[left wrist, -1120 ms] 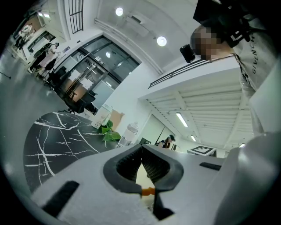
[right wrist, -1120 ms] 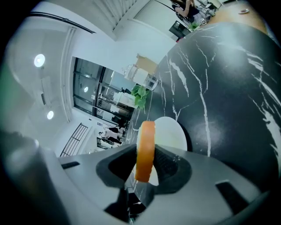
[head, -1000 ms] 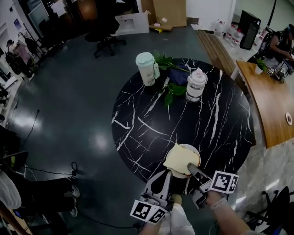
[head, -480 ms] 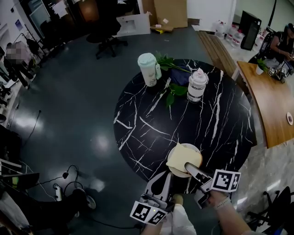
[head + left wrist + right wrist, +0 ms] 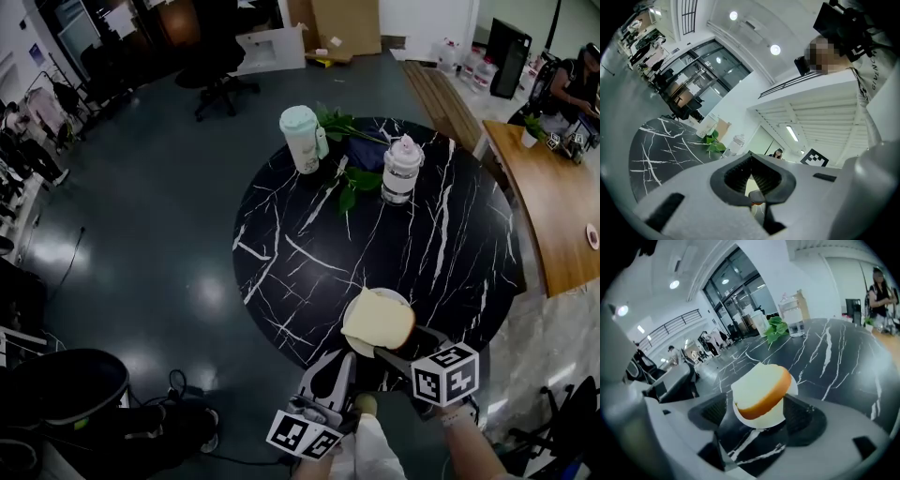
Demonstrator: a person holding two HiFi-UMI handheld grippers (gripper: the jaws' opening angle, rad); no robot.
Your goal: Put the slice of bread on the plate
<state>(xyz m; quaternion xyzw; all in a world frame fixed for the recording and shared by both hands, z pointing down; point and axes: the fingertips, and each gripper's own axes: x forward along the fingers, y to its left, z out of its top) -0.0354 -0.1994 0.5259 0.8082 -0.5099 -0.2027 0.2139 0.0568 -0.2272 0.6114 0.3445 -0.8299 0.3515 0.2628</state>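
Observation:
A pale slice of bread [image 5: 379, 319] with a brown crust lies flat on a small white plate [image 5: 357, 346] at the near edge of the round black marble table [image 5: 300, 253]. My right gripper [image 5: 410, 343] sits just below the plate with its jaws wide apart. In the right gripper view the bread [image 5: 761, 386] rests on the plate [image 5: 764, 422] between and beyond the two dark pads [image 5: 802, 414], and neither pad presses on it. My left gripper [image 5: 337, 364] hangs off the table edge to the left of the plate, jaws together and empty; they also meet in the left gripper view [image 5: 753, 197].
At the table's far side stand a mint-green cup [image 5: 300, 139] and a clear bottle [image 5: 400, 172], with green leaves [image 5: 349, 180] between them. A wooden desk [image 5: 553, 216] is at the right. An office chair [image 5: 217, 82] stands on the dark floor behind.
My right gripper has rolled, its marker cube turning face up, and its jaws have spread apart from the bread's edge. The bread now lies free on the plate. My left gripper stayed put.

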